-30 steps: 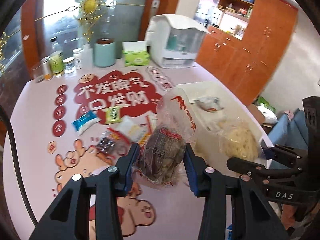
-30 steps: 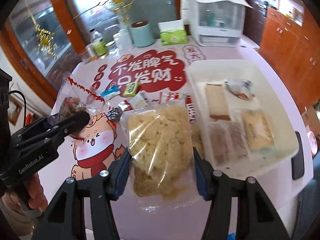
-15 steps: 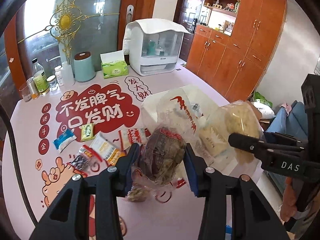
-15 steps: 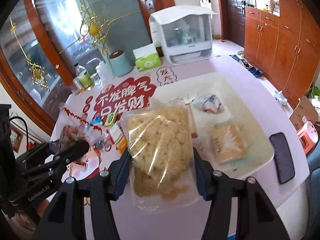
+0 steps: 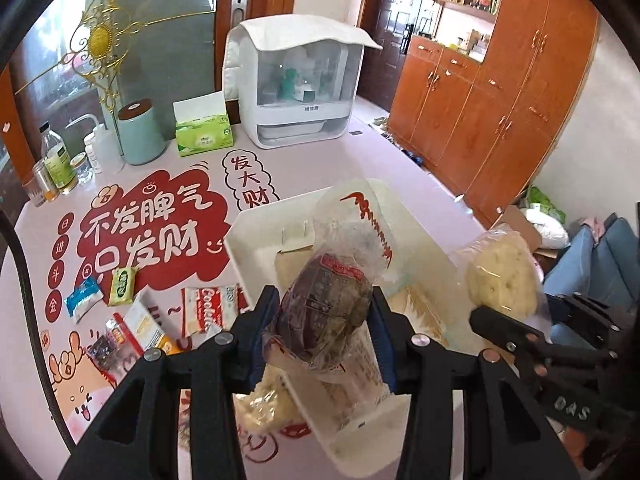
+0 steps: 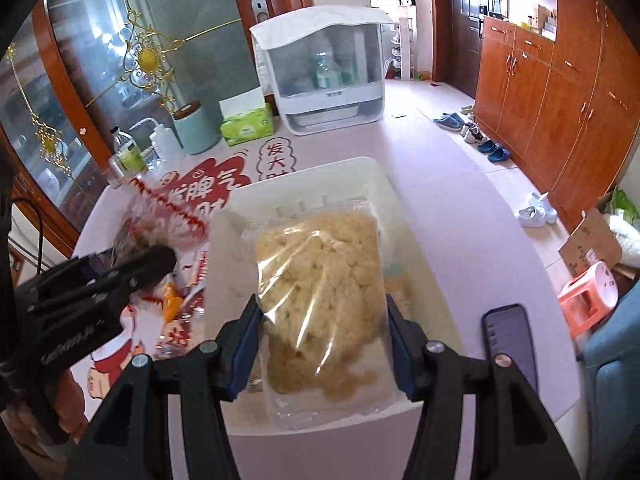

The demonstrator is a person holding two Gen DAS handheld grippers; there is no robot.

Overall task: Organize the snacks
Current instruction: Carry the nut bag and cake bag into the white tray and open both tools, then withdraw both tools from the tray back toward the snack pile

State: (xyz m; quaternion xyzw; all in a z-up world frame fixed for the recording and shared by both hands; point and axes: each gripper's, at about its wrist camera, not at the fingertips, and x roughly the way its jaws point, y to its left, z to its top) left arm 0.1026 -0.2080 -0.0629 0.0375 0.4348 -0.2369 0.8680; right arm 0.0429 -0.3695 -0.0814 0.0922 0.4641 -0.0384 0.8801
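My left gripper (image 5: 324,320) is shut on a clear bag of dark brown snacks (image 5: 328,308) and holds it above the white tray (image 5: 256,236). My right gripper (image 6: 324,344) is shut on a clear bag of pale yellow puffed snacks (image 6: 320,280), also held over the tray (image 6: 304,176). In the left wrist view the right gripper (image 5: 516,332) and its yellow bag (image 5: 500,276) are at the right. In the right wrist view the left gripper (image 6: 132,268) and its bag (image 6: 160,216) are at the left. Several small snack packets (image 5: 120,286) lie on the table left of the tray.
At the table's back stand a white appliance (image 5: 296,84), a green tissue box (image 5: 204,132), a teal canister (image 5: 140,132) and bottles (image 5: 56,160). A phone (image 6: 510,336) lies on the table right of the tray. Wooden cabinets (image 5: 480,104) stand beyond.
Both grippers have risen and moved forward with their bags, from above the table to above the tray. The left gripper has shifted right over the tray's left edge.
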